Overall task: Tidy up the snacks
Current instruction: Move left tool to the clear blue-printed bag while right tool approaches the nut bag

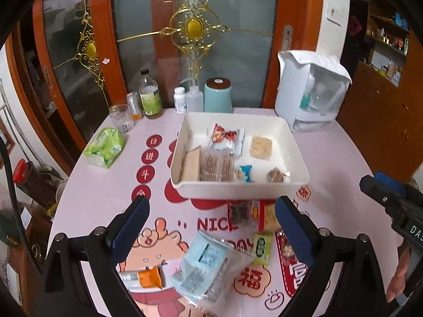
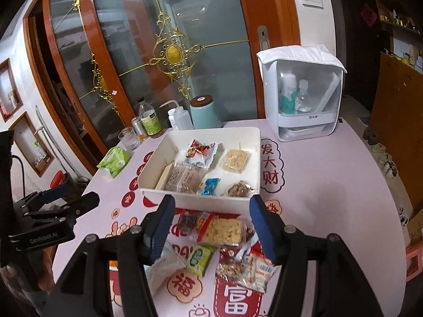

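Both of your grippers hang over the near edge of the table with nothing in them: the left gripper (image 1: 212, 233) stands wide above the pale blue packet (image 1: 208, 261) and the orange-ended tube (image 1: 141, 280), and the right gripper (image 2: 211, 231) is parted about the width of a snack, empty, over the loose pile. That pile is what remains to sort: a yellow cracker bar (image 2: 224, 231) and a dark packet (image 2: 189, 222) just before the tray, a small green sachet (image 2: 199, 259) nearer you, and a red-and-white packet (image 2: 246, 264) by your right jaw. The white tray (image 1: 185, 124) beyond already holds several snacks laid side by side, so you look to be between picks, partway through the job. The next move calls for lowering the right gripper onto one piece, probably the cracker bar since it sits most squarely between the jaws, closing gently so the wrapper does not slip, and carrying it over the tray's low wall to a bare patch on the far right side. The table wears a pink cloth (image 1: 343, 158) printed with red characters and a cartoon figure. Farther off sit a green tissue pack (image 1: 105, 146), a glass, some bottles, a teal jar (image 1: 218, 93) and a white dispenser (image 2: 301, 92), what it holds is hard to read through the plastic, against orange-framed glass doors (image 1: 193, 26).
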{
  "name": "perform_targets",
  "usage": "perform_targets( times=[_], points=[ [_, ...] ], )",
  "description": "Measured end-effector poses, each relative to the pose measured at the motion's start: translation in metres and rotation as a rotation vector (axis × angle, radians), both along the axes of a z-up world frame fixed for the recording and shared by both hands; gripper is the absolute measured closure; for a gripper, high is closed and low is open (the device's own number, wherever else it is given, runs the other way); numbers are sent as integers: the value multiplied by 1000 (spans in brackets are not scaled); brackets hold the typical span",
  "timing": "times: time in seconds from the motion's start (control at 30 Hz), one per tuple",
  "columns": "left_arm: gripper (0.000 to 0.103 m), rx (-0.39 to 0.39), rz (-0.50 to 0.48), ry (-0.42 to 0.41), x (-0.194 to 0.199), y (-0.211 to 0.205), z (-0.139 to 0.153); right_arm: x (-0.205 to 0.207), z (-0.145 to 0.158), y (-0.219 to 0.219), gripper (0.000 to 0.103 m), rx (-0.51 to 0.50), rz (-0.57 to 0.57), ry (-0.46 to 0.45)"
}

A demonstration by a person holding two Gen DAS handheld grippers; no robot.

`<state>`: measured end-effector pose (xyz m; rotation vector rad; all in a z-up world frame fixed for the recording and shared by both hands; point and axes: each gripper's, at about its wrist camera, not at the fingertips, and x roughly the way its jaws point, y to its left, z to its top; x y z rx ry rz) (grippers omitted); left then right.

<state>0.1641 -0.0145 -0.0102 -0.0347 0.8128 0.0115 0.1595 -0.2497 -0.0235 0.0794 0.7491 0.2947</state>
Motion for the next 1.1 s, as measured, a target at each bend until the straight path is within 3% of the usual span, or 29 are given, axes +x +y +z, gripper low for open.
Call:
perform_targets(
  times=[0.23, 0.53, 0.87, 1.1],
  points=[
    [8, 27, -3, 43, -14, -6, -25, -20, -29, 4, 44, -94, 36, -2],
    [8, -55, -36, 238, -12, 6, -94, -24, -92, 6, 44, -117, 83, 129],
    [8, 16, -162, 444, -9, -3, -181, -21, -153, 9, 44, -144, 111, 275],
    [8, 56, -168, 503, -1, -1, -211, -13, -174, 19, 44, -190, 115, 307]
  ],
)
